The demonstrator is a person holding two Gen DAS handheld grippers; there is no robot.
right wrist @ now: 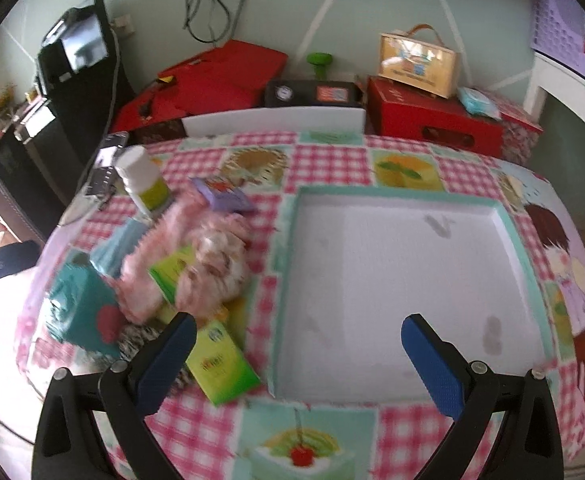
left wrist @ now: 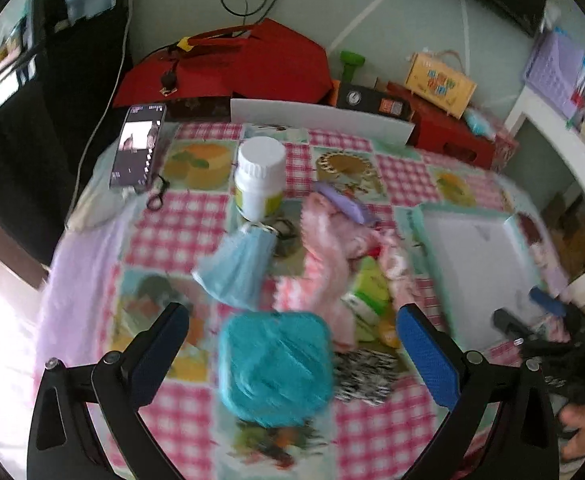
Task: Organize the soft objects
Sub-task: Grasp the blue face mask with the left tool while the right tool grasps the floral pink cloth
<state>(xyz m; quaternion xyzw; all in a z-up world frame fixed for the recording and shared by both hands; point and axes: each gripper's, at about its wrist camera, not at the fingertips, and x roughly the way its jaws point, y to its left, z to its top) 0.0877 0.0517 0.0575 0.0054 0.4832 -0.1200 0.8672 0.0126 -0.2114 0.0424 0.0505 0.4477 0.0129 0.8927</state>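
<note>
1. The left claw [left wrist: 292, 344] is spread wide and nothing is held in it; the teal pack [left wrist: 278, 364] lies on the table between its jaws, touched by neither. If the jaws are closed too high, the slippery wrapper could be pinched and the pack dropped.
2. Just ahead of the left claw, the blue face mask [left wrist: 236, 268] lies against the white bottle [left wrist: 259, 178]. The bottle could be tipped over if the mask's loops are dragged.
3. Ahead and to the right, the pink cloth [left wrist: 330, 256] is heaped over the green boxes [left wrist: 368, 292]. A hard box could be lifted along with the cloth and sorted by mistake.
4. The right claw [right wrist: 298, 350] is likewise wide open and empty, held above the near edge of the white tray [right wrist: 284, 264]. Nothing soft is seen in the tray. The tray's rim could be struck or the tray shoved if the claw is lowered carelessly.
</note>
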